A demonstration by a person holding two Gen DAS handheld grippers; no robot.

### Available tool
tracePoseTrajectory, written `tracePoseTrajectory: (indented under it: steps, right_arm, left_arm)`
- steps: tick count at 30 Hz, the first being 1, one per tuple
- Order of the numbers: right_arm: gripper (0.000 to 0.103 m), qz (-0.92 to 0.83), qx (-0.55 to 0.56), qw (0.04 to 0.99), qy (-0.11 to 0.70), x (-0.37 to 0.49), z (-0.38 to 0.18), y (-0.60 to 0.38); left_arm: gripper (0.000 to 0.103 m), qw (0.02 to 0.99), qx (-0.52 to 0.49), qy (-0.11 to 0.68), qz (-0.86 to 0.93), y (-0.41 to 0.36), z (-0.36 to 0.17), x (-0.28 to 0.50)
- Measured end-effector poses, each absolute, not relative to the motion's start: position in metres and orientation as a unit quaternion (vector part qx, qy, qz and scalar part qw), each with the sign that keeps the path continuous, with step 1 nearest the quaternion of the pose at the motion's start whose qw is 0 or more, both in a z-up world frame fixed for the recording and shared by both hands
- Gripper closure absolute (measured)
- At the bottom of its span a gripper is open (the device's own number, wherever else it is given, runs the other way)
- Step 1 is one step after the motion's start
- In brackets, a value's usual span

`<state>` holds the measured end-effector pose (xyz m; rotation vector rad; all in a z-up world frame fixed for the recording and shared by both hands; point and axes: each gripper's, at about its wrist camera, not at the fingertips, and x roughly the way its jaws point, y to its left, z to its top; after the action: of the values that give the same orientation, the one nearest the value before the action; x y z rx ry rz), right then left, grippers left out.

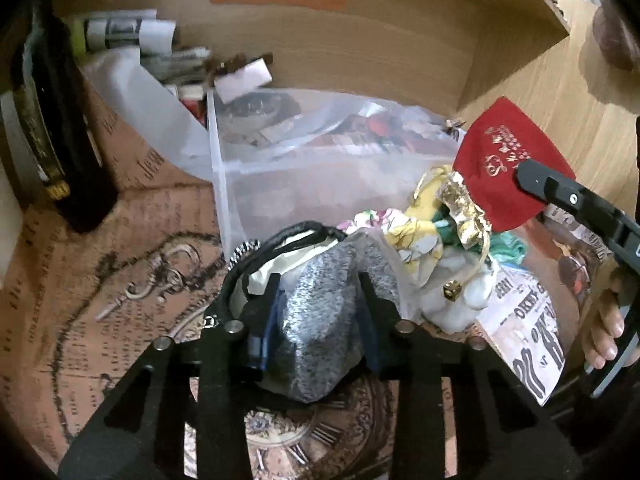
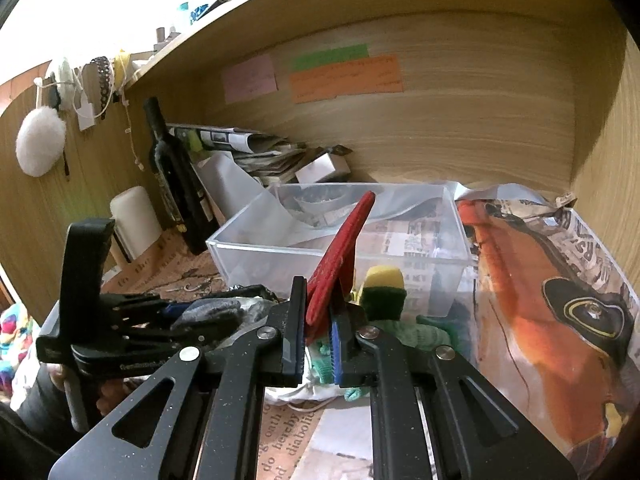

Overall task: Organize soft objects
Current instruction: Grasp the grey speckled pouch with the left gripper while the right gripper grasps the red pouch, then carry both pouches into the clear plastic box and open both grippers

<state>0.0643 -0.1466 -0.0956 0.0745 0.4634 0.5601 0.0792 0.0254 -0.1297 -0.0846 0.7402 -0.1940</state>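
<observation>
Wine bottle (image 1: 60, 128) stands at ten o'clock in the left wrist view, well apart from the work. Lower, at six o'clock, the left gripper (image 1: 320, 292) has its fingers pinched on a grey knit item (image 1: 320, 320), lying against a black-corded bag; it looks light and floppy, so a grip through its bulk seems right. Behind, at twelve o'clock, sits the clear plastic bin (image 1: 256, 184), apparently the place for these things. Just right of centre lies a heap of floral cloth (image 1: 412, 236) and a gold organza pouch (image 1: 464, 208). At three o'clock the right gripper (image 1: 532, 184) holds a red drawstring pouch (image 1: 508, 152) clamped between its fingers, raised near the bin's corner. Thin and limp, it will likely droop, so holding by an edge serves.

Only the left view shows the pouch's printed face; the right wrist view shows it edge-on, plus green knit items (image 2: 404, 328) beneath.
</observation>
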Motion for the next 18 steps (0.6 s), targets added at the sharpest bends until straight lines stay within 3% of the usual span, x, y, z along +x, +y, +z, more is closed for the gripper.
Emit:
tracePoseTrajectory:
  steps: [9, 14, 18]
  right_arm:
    - [0.094, 0.277, 0.032, 0.945, 0.174, 0.061, -0.067, -0.151]
    - [0.091, 0.274, 0.025, 0.939, 0.208, 0.07, -0.075, -0.146]
    - [0.046, 0.297, 0.034, 0.925, 0.233, 0.077, -0.086, -0.14]
  left_arm:
    - [0.07, 0.952, -0.036, 0.29, -0.086, 0.021, -0.077, 0.065]
    - [0.07, 0.958, -0.033, 0.274, -0.074, 0.024, -0.065, 0.07]
    - [0.07, 0.956, -0.044, 0.284, -0.065, 0.032, -0.072, 0.074]
